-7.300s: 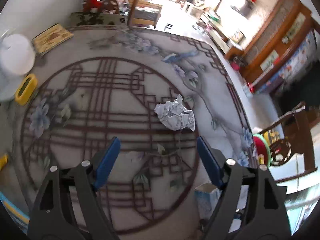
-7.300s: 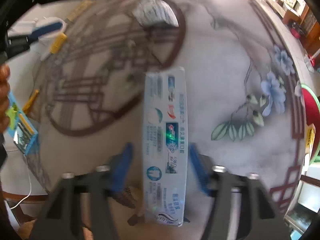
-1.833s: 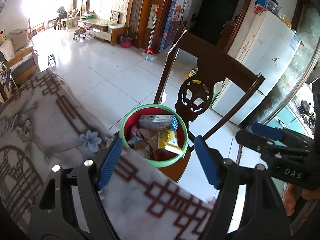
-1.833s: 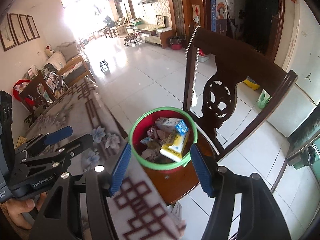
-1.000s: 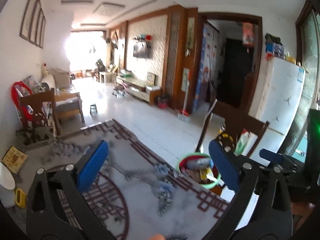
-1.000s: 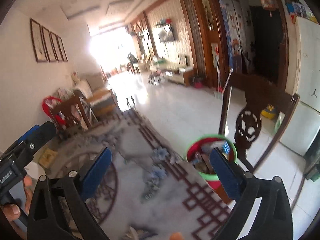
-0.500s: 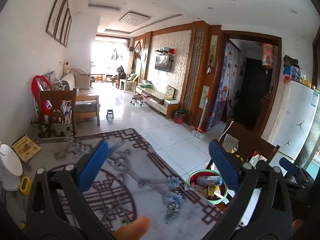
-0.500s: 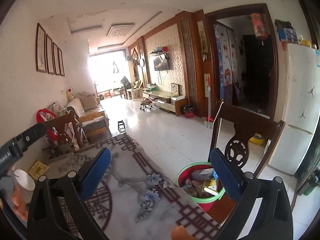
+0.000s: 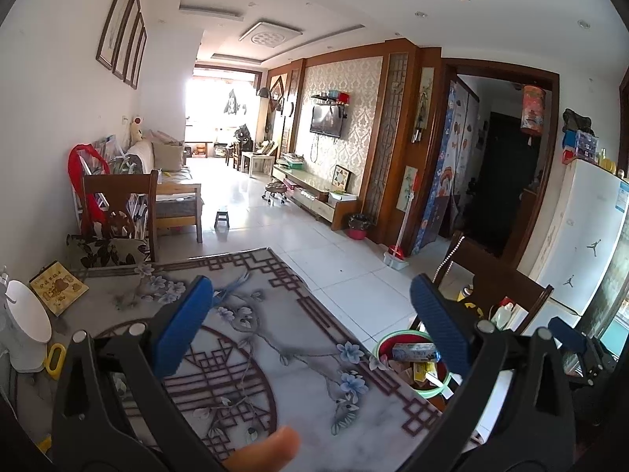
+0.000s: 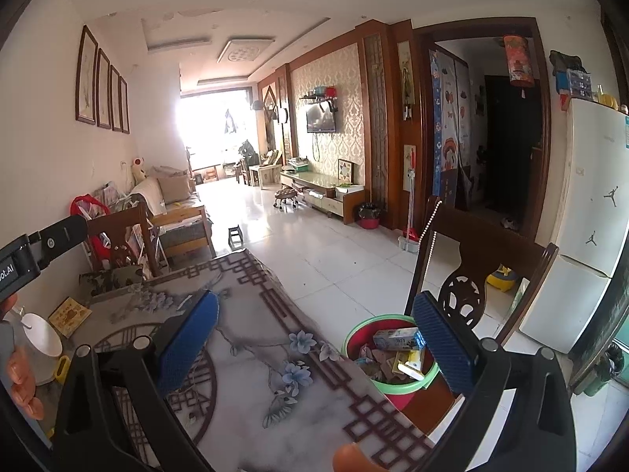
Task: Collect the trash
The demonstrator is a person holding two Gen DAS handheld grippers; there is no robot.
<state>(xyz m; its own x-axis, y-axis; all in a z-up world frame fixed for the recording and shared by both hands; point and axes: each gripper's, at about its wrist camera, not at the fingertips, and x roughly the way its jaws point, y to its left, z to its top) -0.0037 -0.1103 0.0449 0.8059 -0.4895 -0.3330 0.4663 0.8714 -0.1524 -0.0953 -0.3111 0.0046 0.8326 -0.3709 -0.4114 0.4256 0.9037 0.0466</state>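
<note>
Left gripper (image 9: 310, 322) and right gripper (image 10: 314, 336) both spread wide, empty, raised over the table (image 10: 251, 358). Trash in red, green-rimmed bin (image 10: 355, 336) on the chair (image 10: 483, 259) beside the table edge.

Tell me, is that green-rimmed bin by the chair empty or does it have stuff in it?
It has stuff in it: the bin holds boxes and wrappers piled near its rim, a blue-and-white carton on top.

Patterned table (image 9: 275, 358) with white fan (image 9: 27, 326), yellow booklet (image 9: 59, 287).
</note>
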